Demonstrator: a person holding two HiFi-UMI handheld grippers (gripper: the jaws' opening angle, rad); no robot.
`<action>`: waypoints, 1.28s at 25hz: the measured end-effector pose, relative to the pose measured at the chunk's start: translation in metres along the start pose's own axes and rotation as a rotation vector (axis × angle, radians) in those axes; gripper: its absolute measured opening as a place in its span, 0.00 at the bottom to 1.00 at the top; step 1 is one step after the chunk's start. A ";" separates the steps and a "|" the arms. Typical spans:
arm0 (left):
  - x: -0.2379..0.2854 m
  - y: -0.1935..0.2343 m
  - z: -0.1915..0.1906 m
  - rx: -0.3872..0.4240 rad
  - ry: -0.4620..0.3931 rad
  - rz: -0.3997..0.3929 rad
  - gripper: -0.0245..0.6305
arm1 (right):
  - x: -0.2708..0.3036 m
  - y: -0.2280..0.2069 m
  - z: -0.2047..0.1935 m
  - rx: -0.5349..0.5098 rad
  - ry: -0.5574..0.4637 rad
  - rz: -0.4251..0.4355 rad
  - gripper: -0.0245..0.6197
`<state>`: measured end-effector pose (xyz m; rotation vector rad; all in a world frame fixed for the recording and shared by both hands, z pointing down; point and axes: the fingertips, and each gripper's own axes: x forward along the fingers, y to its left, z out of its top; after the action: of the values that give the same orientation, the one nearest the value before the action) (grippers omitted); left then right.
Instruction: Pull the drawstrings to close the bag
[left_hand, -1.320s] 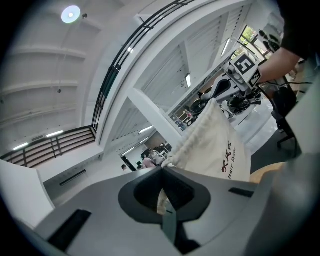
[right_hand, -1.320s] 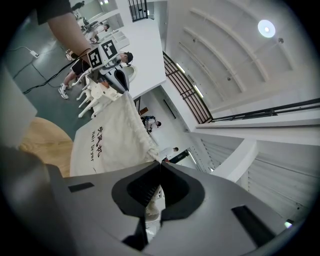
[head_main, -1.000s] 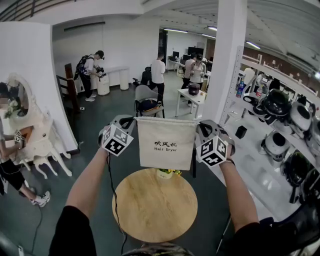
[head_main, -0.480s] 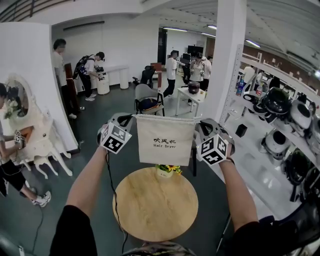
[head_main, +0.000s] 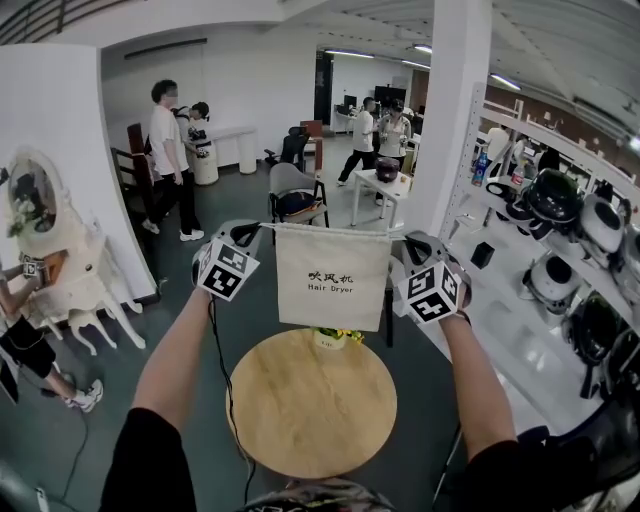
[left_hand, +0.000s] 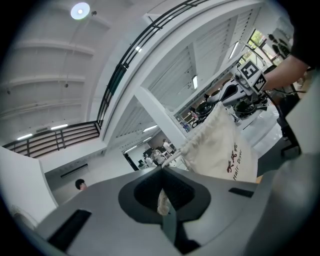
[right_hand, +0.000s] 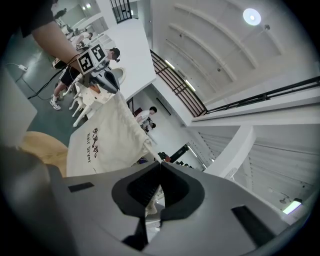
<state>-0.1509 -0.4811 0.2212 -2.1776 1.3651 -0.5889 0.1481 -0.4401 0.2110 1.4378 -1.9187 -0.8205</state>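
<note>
A cream cloth drawstring bag (head_main: 334, 276) with dark print hangs in the air between my two grippers, above a round wooden table (head_main: 312, 402). Its top edge is stretched straight and gathered. My left gripper (head_main: 247, 232) is shut on the left drawstring (left_hand: 172, 156); the cord end shows pinched between its jaws. My right gripper (head_main: 408, 240) is shut on the right drawstring (right_hand: 151, 153) at the bag's other top corner. In the left gripper view the bag (left_hand: 220, 147) hangs toward the right; in the right gripper view the bag (right_hand: 107, 142) hangs to the left.
A small yellow flower pot (head_main: 335, 343) stands at the table's far edge under the bag. A white pillar (head_main: 450, 120) and shelves of helmets (head_main: 560, 215) are at the right. A chair (head_main: 295, 205), a white table (head_main: 385, 195) and several people stand beyond.
The bag and both grippers have risen slightly in the head view. People in the background have walked about.
</note>
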 end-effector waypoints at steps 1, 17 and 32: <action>0.000 0.001 -0.001 -0.003 0.004 0.003 0.06 | 0.000 -0.001 -0.001 0.009 0.000 0.000 0.04; 0.003 0.012 -0.005 -0.040 0.008 0.026 0.06 | -0.003 -0.015 -0.020 0.155 0.010 0.009 0.04; -0.002 0.028 -0.007 -0.153 0.003 0.053 0.07 | -0.006 -0.027 -0.026 0.292 -0.006 0.013 0.04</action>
<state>-0.1753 -0.4905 0.2095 -2.2520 1.5095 -0.4817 0.1850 -0.4435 0.2060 1.5891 -2.1164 -0.5546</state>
